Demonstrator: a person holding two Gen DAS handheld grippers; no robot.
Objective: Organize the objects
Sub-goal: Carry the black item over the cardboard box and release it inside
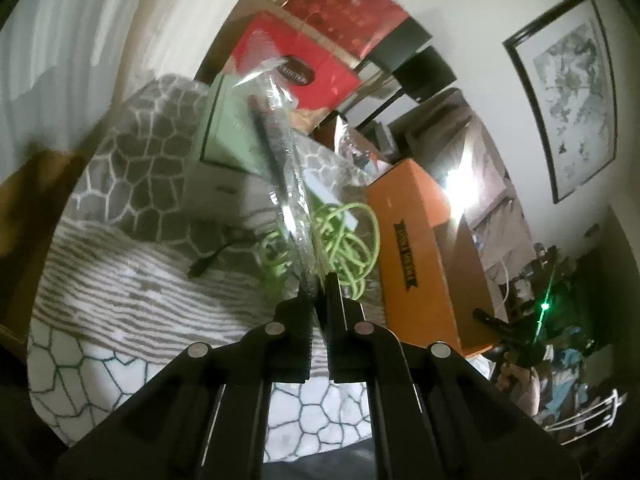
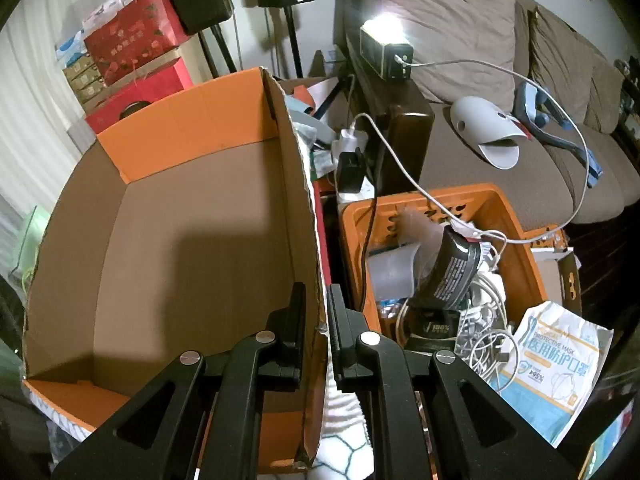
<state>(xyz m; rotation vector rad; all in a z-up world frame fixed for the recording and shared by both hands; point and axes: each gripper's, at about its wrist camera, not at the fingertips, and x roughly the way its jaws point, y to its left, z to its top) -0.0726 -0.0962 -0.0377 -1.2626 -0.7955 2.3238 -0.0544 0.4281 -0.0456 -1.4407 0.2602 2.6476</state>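
My left gripper (image 1: 317, 286) is shut on a clear plastic bag (image 1: 286, 172) with a dark pen-like item inside, held up above a grey patterned blanket (image 1: 132, 184). A coiled green cord (image 1: 344, 240) lies on the blanket just behind the bag. My right gripper (image 2: 318, 298) is shut on the right wall of an empty orange cardboard box (image 2: 192, 216), one finger inside and one outside. The same box shows in the left wrist view (image 1: 412, 240), to the right of the bag.
An orange crate (image 2: 516, 240) full of cables and a dark bottle stands right of the box. A mask packet (image 2: 556, 364) lies beside it. A sofa (image 2: 500, 152) with a lamp and a cable is behind. Red boxes (image 1: 296, 68) and a green folder (image 1: 232, 128) lie beyond the blanket.
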